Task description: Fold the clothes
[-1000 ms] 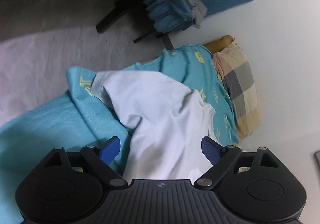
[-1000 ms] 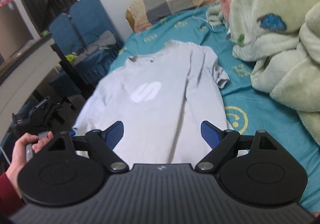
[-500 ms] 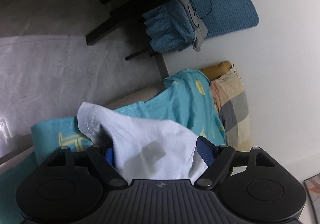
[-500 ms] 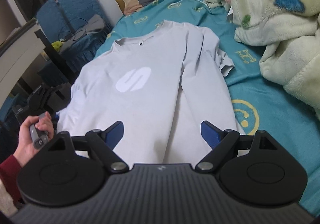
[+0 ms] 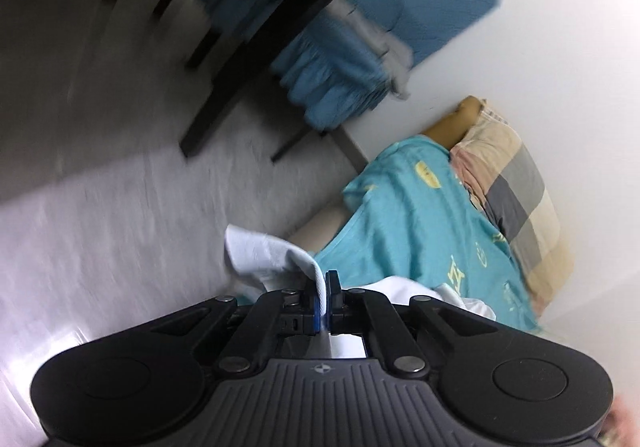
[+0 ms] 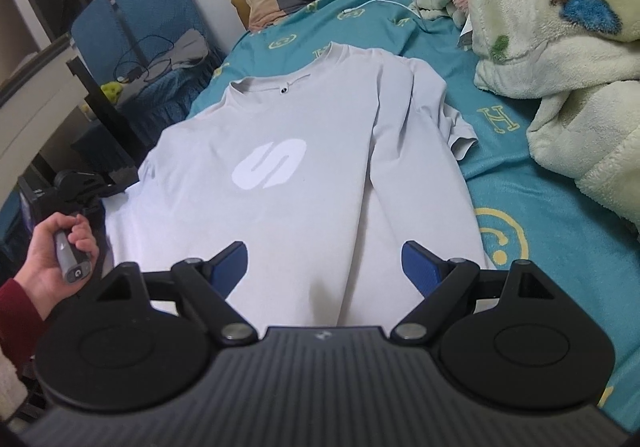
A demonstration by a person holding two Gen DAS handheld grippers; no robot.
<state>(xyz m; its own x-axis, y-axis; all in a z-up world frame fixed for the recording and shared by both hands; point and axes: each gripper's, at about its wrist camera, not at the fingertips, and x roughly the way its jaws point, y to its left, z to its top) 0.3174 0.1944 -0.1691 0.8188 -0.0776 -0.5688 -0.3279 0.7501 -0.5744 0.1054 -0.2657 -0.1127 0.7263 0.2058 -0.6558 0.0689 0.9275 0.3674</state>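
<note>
T-shirt (image 6: pixel 304 175): lying lengthwise, collar far; left gripper (image 5: pixel 322 297) pinching its left sleeve; right gripper (image 6: pixel 324 267) hovering spread over near hem.

The left gripper (image 5: pixel 323 293) pinches a fold of pale shirt (image 5: pixel 272 257); teal bedsheet (image 5: pixel 412 231) at two o'clock, a blurred, probably blue chair (image 5: pixel 360 47) at twelve.

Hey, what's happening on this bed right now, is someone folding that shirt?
Yes, folding is just starting. A light grey T-shirt lies face up on the teal bedsheet, one sleeve already tucked over the body. The left gripper is shut on the sleeve at the bed's edge. The right gripper hovers open over the shirt's lower hem, holding nothing. A fleece blanket is heaped beside the shirt.
</note>
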